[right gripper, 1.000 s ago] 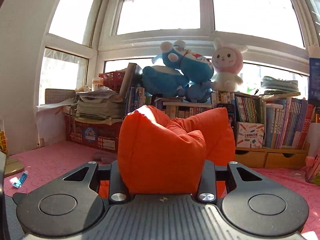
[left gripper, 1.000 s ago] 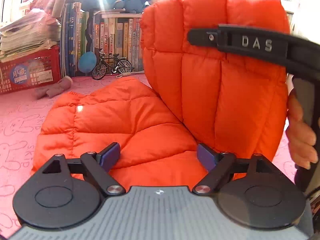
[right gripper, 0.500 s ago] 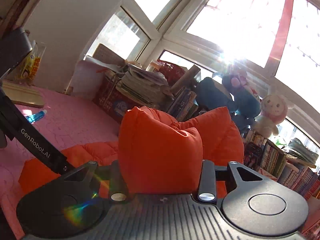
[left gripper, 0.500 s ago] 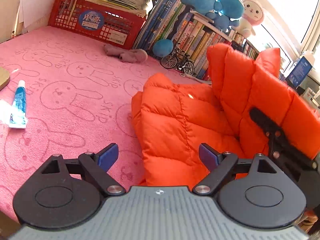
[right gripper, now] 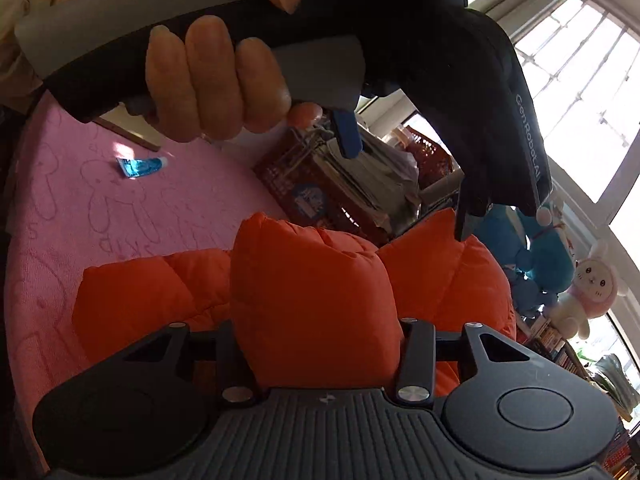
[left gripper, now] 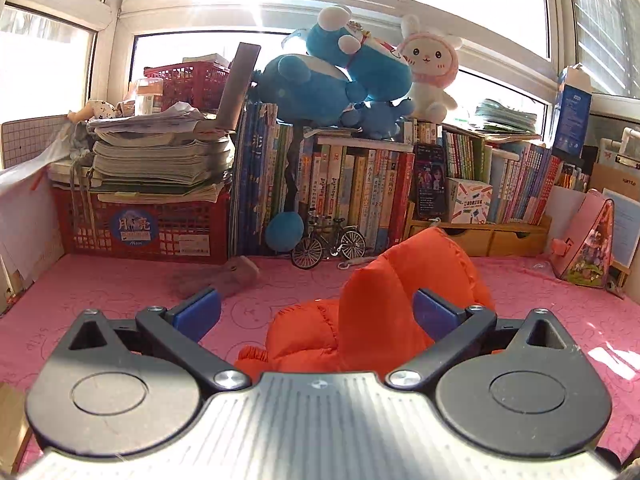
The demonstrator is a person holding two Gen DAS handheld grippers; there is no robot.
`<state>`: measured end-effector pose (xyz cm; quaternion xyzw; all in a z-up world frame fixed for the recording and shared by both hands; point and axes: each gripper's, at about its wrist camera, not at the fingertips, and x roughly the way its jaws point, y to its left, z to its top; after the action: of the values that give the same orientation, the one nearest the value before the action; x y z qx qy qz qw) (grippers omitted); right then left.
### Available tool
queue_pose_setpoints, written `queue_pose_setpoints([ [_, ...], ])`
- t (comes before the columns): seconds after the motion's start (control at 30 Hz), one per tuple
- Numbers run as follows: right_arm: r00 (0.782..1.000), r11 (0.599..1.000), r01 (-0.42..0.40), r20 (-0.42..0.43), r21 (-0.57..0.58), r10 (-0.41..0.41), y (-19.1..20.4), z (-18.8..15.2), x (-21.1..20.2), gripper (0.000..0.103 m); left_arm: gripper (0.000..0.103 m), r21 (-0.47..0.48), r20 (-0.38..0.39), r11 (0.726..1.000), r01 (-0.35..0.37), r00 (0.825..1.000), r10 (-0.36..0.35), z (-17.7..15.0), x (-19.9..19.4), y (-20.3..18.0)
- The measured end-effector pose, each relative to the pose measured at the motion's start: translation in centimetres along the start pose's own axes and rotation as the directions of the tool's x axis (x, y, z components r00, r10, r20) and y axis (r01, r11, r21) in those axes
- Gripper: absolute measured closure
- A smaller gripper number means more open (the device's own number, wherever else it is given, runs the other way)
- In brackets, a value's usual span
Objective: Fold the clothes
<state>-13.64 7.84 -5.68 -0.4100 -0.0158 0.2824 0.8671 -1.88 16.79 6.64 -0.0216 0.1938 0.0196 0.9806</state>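
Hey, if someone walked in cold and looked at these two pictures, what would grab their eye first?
First the puffy bright orange quilted jacket, bunched up on the pink rabbit-print mat with a thick fold clamped in the right tool. Next, the person's bare hand looming at the top of the right view, gripping the left tool's handle. Behind, big blue plush toys and a pink-hooded white bunny sit atop the sunlit book row.

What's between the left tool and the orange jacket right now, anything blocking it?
Nothing visible. The left tool is open with a raised fold of the orange puffer jacket already between its fingers, against the right pad. The right tool is shut on another bunched part of the jacket, off the left tool's path.
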Motion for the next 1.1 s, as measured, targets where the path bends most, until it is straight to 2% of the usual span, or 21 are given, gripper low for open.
queue_pose_setpoints([
  [0.1,1.000,1.000,-0.010,0.003,-0.025,0.010,1.0,0.2,0.2,0.054,0.000,0.067,-0.024,0.992,-0.108,0.994,0.110,-0.7,2.5,-0.8],
  [0.23,1.000,1.000,-0.020,0.007,0.004,0.020,1.4,0.1,-0.1,0.048,0.000,0.116,-0.030,0.969,-0.219,0.974,0.223,-2.3,3.9,-0.3],
  [0.4,0.999,0.992,-0.036,0.029,0.119,0.032,0.3,-1.7,-2.6,0.022,0.000,0.169,-0.041,0.943,-0.285,0.954,0.296,-4.2,4.5,-0.2],
  [0.5,1.000,0.979,0.001,0.006,0.203,-0.002,-1.1,-3.7,-4.5,0.018,0.000,0.167,-0.055,0.941,-0.293,0.951,0.305,-4.8,4.7,0.0],
  [0.6,0.997,0.950,0.067,-0.060,0.304,-0.051,-3.0,-6.3,-6.0,0.013,0.000,0.142,-0.082,0.947,-0.290,0.949,0.303,-5.2,5.1,0.6],
  [0.7,0.986,0.876,0.118,-0.157,0.468,-0.049,-5.5,-9.1,-6.9,0.012,0.000,0.128,-0.104,0.948,-0.292,0.947,0.305,-5.6,5.3,1.1],
  [0.77,0.978,0.787,0.141,-0.209,0.600,-0.015,-7.3,-11.5,-7.3,0.012,0.000,0.121,-0.115,0.948,-0.294,0.944,0.308,-5.9,5.3,1.3],
  [0.83,0.974,0.676,0.156,-0.225,0.720,0.014,-8.9,-13.4,-7.6,0.013,0.000,0.114,-0.126,0.948,-0.297,0.942,0.311,-6.1,5.3,1.4],
  [0.9,0.978,0.568,0.147,-0.206,0.810,0.040,-10.0,-14.5,-7.4,0.021,0.000,0.114,-0.129,0.944,-0.310,0.937,0.324,-6.3,5.2,1.6],
  [0.93,0.978,0.538,0.129,-0.195,0.833,0.067,-10.5,-14.7,-7.3,0.025,0.000,0.114,-0.130,0.942,-0.316,0.935,0.329,-6.4,5.2,1.6],
  [0.97,0.979,0.507,0.112,-0.184,0.855,0.093,-11.1,-14.8,-7.1,0.036,0.000,0.112,-0.132,0.941,-0.318,0.934,0.332,-6.4,5.2,1.7],
  [1.0,0.978,0.490,0.094,-0.172,0.867,0.117,-11.4,-14.7,-6.6,0.044,0.000,0.110,-0.134,0.939,-0.326,0.931,0.339,-6.5,5.2,1.8],
  [1.03,0.978,0.493,0.073,-0.160,0.867,0.137,-11.3,-14.3,-5.6,0.049,0.000,0.107,-0.137,0.936,-0.335,0.928,0.347,-6.5,5.1,1.9],
  [1.07,0.978,0.504,0.062,-0.154,0.861,0.142,-11.3,-13.7,-4.9,0.059,0.000,0.105,-0.140,0.933,-0.343,0.924,0.356,-6.5,5.1,2.1],
  [1.1,0.980,0.528,0.064,-0.154,0.847,0.128,-11.2,-13.0,-4.5,0.061,0.000,0.104,-0.143,0.927,-0.360,0.917,0.372,-6.4,5.1,2.3],
])
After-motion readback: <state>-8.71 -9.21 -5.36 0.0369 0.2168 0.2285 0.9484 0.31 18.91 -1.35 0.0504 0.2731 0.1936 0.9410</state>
